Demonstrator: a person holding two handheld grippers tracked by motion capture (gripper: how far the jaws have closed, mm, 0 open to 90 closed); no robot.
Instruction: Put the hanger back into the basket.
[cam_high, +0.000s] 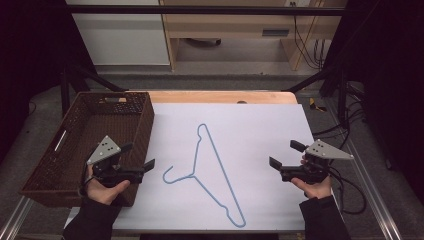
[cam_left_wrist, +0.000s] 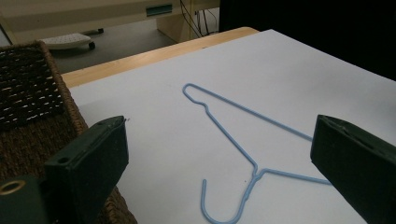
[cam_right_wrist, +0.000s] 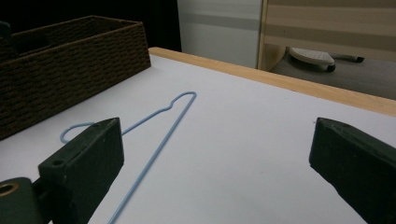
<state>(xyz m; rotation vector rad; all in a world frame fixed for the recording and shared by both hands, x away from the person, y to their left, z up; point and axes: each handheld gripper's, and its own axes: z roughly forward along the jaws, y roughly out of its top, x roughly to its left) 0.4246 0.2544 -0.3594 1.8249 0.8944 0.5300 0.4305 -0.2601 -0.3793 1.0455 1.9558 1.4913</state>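
Blue wire hanger (cam_high: 206, 176) flat on white table sheet (cam_high: 260, 135), right of brown wicker basket (cam_high: 75, 135), between left gripper (cam_high: 139, 161) and right gripper (cam_high: 281, 155), both wide-jawed, empty, well apart.

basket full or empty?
Empty: the high view shows bare woven floor inside the basket, nothing in it.
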